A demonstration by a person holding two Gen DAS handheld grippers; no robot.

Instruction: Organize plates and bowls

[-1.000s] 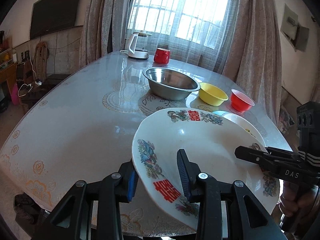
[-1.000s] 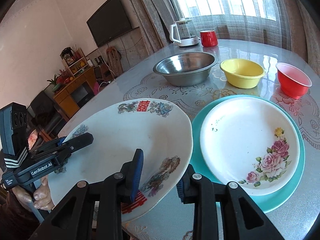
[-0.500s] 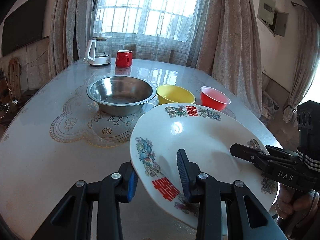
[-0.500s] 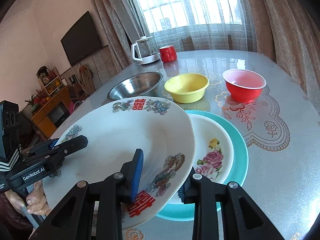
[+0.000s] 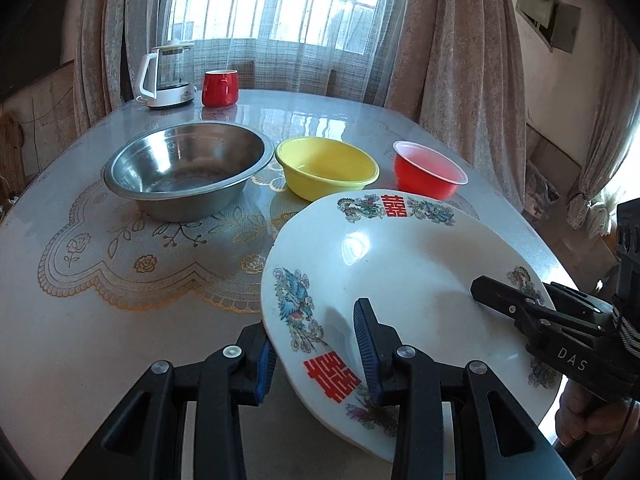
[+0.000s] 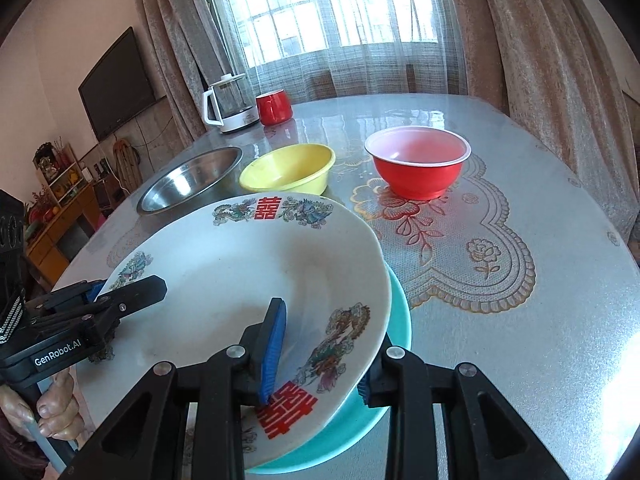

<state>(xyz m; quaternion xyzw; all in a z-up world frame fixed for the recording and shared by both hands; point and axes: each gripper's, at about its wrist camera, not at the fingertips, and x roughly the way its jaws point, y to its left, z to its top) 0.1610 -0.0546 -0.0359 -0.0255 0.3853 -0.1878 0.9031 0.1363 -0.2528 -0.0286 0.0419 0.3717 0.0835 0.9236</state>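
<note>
White plate (image 6: 240, 280) being clamped at opposite rims by left gripper (image 5: 316, 356) and right gripper (image 6: 320, 352).
It is overhanging the teal plate (image 6: 400, 320); yellow bowl (image 6: 288, 168) sitting just beyond, upper centre.

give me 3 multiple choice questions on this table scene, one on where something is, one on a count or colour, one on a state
1. Where does the yellow bowl stand?
A. between the steel bowl and the red bowl
B. inside the steel bowl
C. on the teal plate

2. How many bowls are on the table?
A. one
B. three
C. five

3. How is the big white plate held?
A. lying free on the table
B. by one gripper only
C. by both, the left hand-held gripper and the right hand-held gripper, each on its rim

Answers:
1 A: it sits in the row between those two.
2 B: steel, yellow, red.
3 C: each gripper has a finger over and a finger under the rim.
</note>
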